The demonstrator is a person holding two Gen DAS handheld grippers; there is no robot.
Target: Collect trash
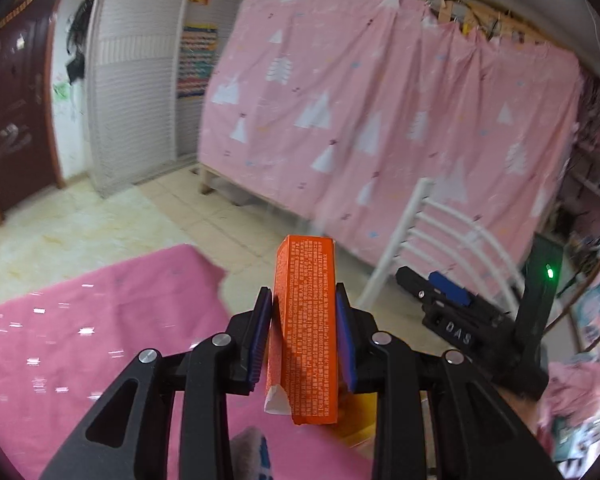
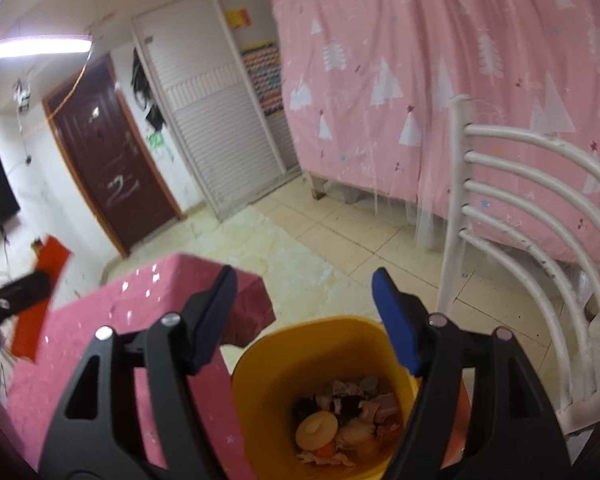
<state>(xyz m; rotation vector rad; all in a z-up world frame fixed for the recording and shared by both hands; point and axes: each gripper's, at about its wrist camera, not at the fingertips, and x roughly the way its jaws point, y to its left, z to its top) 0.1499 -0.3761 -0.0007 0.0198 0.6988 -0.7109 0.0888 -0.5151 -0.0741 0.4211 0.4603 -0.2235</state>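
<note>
My left gripper [image 1: 304, 300] is shut on a tall orange carton [image 1: 308, 320] with white print, held upright over the edge of the pink tablecloth [image 1: 80, 320]. In the right wrist view the same orange carton [image 2: 44, 300] shows blurred at the far left. My right gripper [image 2: 304, 280] stands open above a yellow bin [image 2: 312, 340], nothing between its blue pads. The bin holds several scraps of trash [image 2: 340, 420], among them a round pale lid. The right gripper [image 1: 444, 292] also appears in the left wrist view, at the right.
A white slatted chair [image 2: 520, 220] stands right of the bin. Behind it hangs a pink curtain [image 2: 420, 80] with white trees over a bed frame. A dark red door [image 2: 112, 160] and white louvred wardrobe [image 2: 220, 128] line the far wall. Pale tiled floor [image 2: 340, 240] lies between.
</note>
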